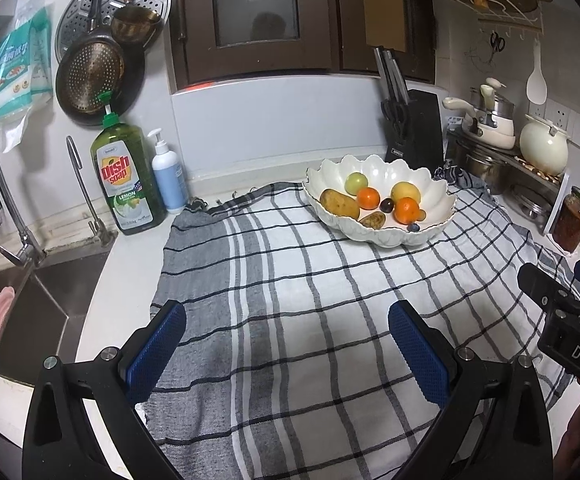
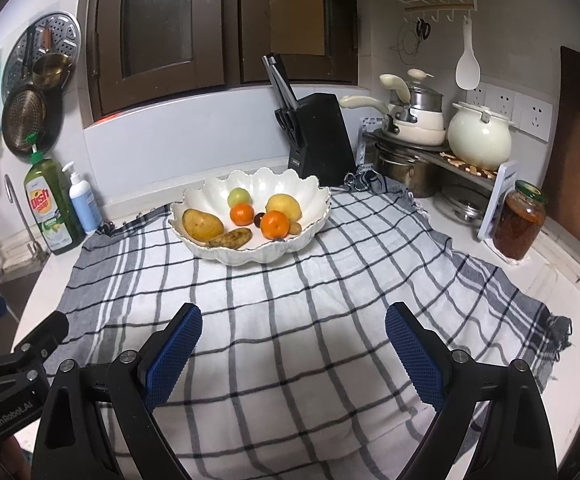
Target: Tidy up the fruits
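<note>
Checked cloth (image 2: 290,320) covers the kitchen tabletop (image 2: 561,280), with a sink (image 1: 42,308) at nine o'clock of it. At twelve o'clock on the cloth sits a white scalloped bowl (image 2: 313,200) holding the fruits: two oranges (image 2: 274,224), a yellow fruit (image 2: 284,207) and a green one (image 2: 238,197), beside a potato (image 2: 202,224). Left gripper (image 1: 286,344) and right gripper (image 2: 293,344) both hover over the cloth at six o'clock, jaws spread wide and empty.

Both wrist views are evenly but rather dimly lit, seemingly from overhead room light. Soft shadows pool on the checked cloth (image 1: 290,280) between the blue pads (image 1: 156,350). The white bowl (image 2: 250,196) shows mild glare. Fisheye bending curves the walls, corners go black, and edge detail looks slightly soft.
</note>
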Demonstrator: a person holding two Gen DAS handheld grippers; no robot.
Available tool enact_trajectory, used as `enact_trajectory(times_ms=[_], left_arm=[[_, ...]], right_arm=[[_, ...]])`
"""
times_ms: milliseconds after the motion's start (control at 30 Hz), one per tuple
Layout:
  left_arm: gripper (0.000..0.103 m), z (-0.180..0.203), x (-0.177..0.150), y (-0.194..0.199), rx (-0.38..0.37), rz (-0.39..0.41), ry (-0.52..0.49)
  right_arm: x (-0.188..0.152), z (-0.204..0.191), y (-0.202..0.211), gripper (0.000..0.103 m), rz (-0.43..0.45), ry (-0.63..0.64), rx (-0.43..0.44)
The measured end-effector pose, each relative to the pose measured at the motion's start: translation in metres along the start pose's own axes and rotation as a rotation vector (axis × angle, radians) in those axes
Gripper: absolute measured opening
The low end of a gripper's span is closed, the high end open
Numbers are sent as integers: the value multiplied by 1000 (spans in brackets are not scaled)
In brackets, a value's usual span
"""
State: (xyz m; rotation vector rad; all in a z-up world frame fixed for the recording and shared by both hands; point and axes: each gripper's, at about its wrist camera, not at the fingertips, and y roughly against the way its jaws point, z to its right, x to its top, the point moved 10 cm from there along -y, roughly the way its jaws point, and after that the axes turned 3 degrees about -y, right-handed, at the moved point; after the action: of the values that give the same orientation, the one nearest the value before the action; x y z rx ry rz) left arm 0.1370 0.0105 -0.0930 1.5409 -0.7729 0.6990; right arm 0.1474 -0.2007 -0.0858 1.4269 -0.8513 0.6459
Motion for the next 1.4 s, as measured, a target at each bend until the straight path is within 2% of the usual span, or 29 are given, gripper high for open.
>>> enact_trajectory(times_ms=[433, 1400], left_arm=[[103, 3, 5, 10, 1, 22, -9], [103, 5, 5, 7, -7, 17, -16]], right_arm=[[5, 6, 9, 94, 29, -7, -9], [6, 4, 8, 94, 27, -12, -5]])
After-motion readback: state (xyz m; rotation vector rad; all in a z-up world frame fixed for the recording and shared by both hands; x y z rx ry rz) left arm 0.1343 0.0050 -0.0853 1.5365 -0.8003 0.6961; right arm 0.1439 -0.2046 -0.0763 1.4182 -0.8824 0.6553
